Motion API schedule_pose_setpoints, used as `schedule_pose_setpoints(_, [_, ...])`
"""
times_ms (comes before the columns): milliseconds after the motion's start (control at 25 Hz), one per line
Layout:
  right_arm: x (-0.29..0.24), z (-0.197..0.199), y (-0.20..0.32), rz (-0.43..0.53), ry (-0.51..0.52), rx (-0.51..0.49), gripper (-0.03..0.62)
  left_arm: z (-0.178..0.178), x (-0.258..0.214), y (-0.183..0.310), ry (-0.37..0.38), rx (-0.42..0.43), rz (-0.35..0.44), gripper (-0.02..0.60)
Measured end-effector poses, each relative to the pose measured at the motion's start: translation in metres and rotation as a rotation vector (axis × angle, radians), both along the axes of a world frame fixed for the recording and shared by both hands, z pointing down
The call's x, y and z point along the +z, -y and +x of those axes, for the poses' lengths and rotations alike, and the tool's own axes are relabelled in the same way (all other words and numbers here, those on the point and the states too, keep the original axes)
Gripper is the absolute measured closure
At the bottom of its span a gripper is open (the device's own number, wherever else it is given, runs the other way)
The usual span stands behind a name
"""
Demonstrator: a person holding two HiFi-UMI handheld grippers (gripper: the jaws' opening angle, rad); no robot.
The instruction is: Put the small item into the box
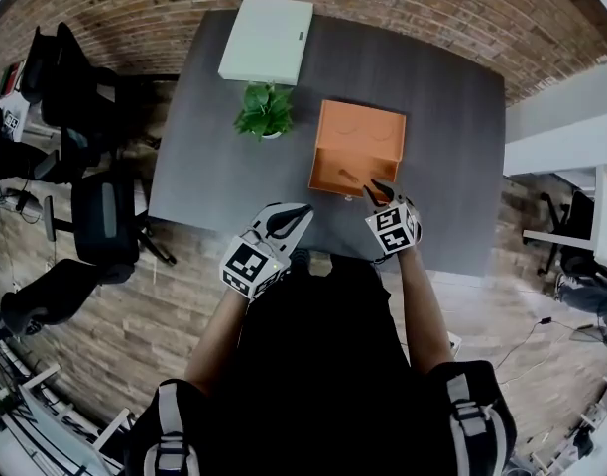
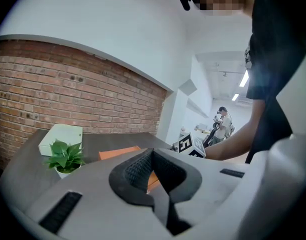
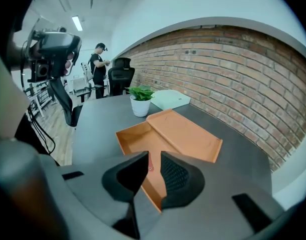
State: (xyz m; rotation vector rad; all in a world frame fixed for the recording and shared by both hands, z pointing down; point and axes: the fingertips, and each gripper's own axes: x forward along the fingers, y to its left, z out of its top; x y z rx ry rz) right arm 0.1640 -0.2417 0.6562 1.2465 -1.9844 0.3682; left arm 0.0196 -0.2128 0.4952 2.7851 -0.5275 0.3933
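Observation:
An open orange box [image 1: 328, 167] lies on the dark table [image 1: 204, 167], its lid folded flat toward the far side. My right gripper [image 1: 378, 188] hangs over the box's near right corner. In the right gripper view its jaws [image 3: 154, 156] stand apart above the box floor [image 3: 135, 136]. A small reddish item [image 3: 150, 167] shows in the gap beside the left pad, with free space to the right pad; I cannot tell if it lies on the box floor. My left gripper [image 1: 296, 214] is at the table's front edge, left of the box, its pads [image 2: 138, 169] together on nothing.
A potted plant [image 1: 264, 109] stands left of the box and a white flat box [image 1: 267, 40] lies at the table's far edge. Office chairs [image 1: 100, 216] stand left of the table. A person [image 3: 99, 64] stands far off in the room.

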Motion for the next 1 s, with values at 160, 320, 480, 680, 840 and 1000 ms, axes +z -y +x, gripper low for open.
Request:
schedule_pose_setpoints(160, [-0.013,0.001,-0.019,0.012,0.016,0.023,0.550,0.003,-0.003,-0.006,-0.018,0.025,0.013,0.558])
schedule_pose_setpoints(320, [-0.025,-0.009,-0.039,0.024,0.036,0.018,0.566,0.004,-0.002,-0.014,-0.017,0.049,0.023,0.558])
schedule_pose_setpoints(480, [-0.041,-0.021,-0.055,0.063,0.077,0.028,0.568,0.000,-0.001,-0.022,-0.014,0.062,0.032,0.558])
schedule_pose_setpoints(680, [-0.061,-0.025,-0.068,0.112,0.106,0.041,0.569,-0.005,-0.001,-0.031,-0.002,0.085,0.047,0.558])
schedule_pose_setpoints(840, [-0.079,-0.031,-0.079,0.153,0.125,0.055,0.569,-0.013,0.001,-0.038,0.004,0.096,0.056,0.558])
schedule_pose_setpoints(1000, [-0.089,-0.038,-0.091,0.180,0.110,0.070,0.569,-0.021,0.000,-0.046,0.005,0.106,0.061,0.558])
